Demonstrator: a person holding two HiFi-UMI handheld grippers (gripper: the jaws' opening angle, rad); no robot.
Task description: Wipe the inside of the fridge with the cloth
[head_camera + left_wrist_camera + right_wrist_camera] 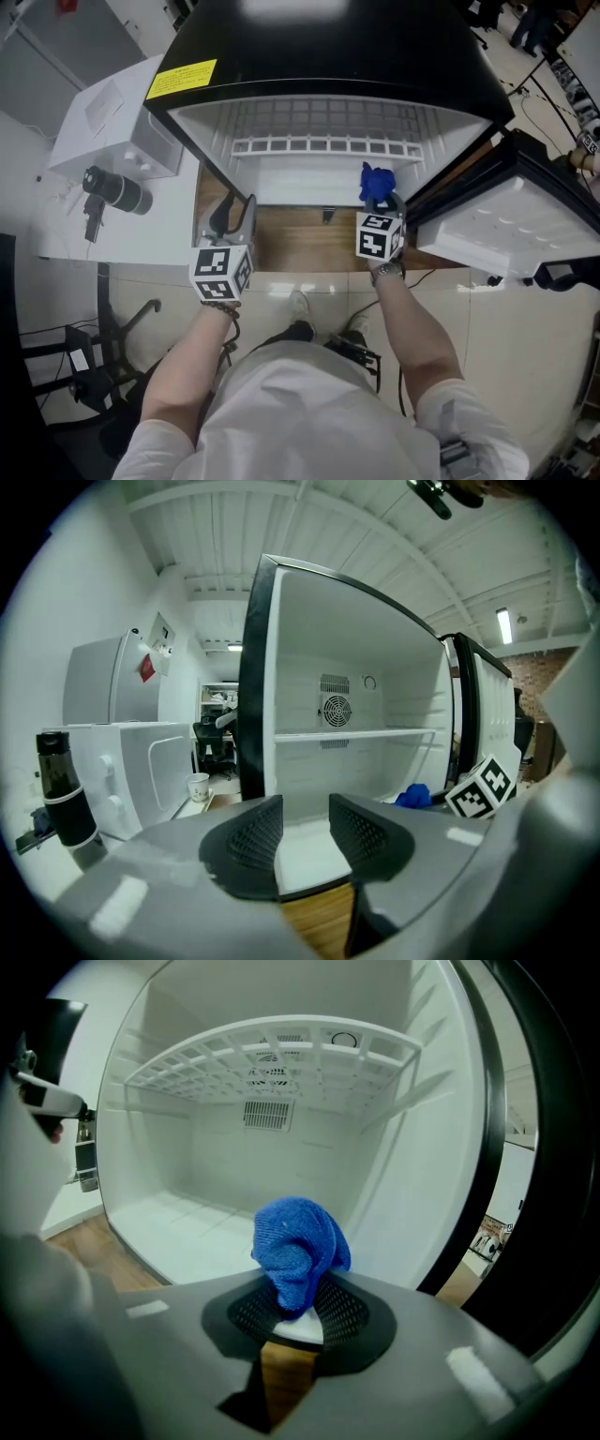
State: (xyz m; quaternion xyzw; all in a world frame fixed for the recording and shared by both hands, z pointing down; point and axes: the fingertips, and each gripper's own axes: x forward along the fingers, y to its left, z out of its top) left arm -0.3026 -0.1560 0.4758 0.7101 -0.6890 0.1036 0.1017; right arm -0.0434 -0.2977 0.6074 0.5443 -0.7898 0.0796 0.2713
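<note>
We hold the blue cloth (298, 1246) bunched between the jaws of our right gripper (298, 1305). The pads are closed on its lower fold, and most of it bulges up and forward past the fingertips. The cloth sits at the mouth of the open fridge (328, 56), over the front right corner of its white floor and close to the right wall; whether it touches the floor we cannot tell.

Our left gripper (305, 834) hovers at the front left corner of the fridge's opening, above the wooden desk (300, 246). Its jaws stand moderately apart with nothing between them. From that gripper's view the cloth shows well off to the right, just beside the marker cube (483, 787) of the right gripper.

A white wire shelf (323, 142) spans the cabinet above the floor, and a round fan grille (336, 710) marks the back wall. The door (511, 230) is swung wide to the right. Beyond the desk's left edge stands a white appliance (117, 117), with a black bottle (58, 789) beside it.
</note>
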